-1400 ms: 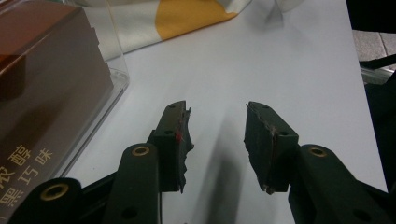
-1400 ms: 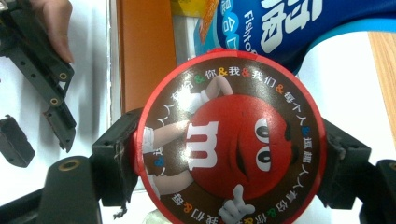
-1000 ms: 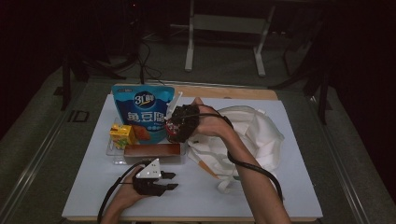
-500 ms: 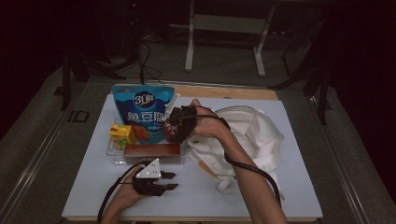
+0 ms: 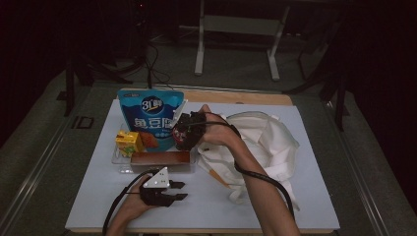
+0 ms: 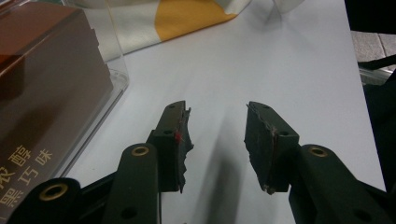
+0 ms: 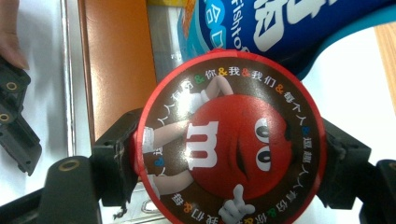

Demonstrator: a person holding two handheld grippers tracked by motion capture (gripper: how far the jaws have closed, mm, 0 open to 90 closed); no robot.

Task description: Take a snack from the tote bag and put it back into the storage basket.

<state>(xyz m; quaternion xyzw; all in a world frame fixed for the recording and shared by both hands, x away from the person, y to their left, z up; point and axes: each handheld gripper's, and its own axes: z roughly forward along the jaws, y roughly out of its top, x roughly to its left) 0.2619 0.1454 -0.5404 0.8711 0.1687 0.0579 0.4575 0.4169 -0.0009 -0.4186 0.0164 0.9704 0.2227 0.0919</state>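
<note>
While the left gripper (image 5: 173,190) rests agape, a candy tin (image 7: 229,151) is clamped by the right gripper (image 5: 183,132) over the tray (image 5: 121,166), apparently unplaced.

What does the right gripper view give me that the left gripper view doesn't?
The right gripper view shows the round red candy tub clamped between the right gripper's jaws, end face to the camera, with the blue snack pouch behind it. The left gripper view shows the left gripper open with nothing between its jaws, over bare white table, and a corner of the white and orange cloth bag. Both show the brown box in the clear tray.
</note>
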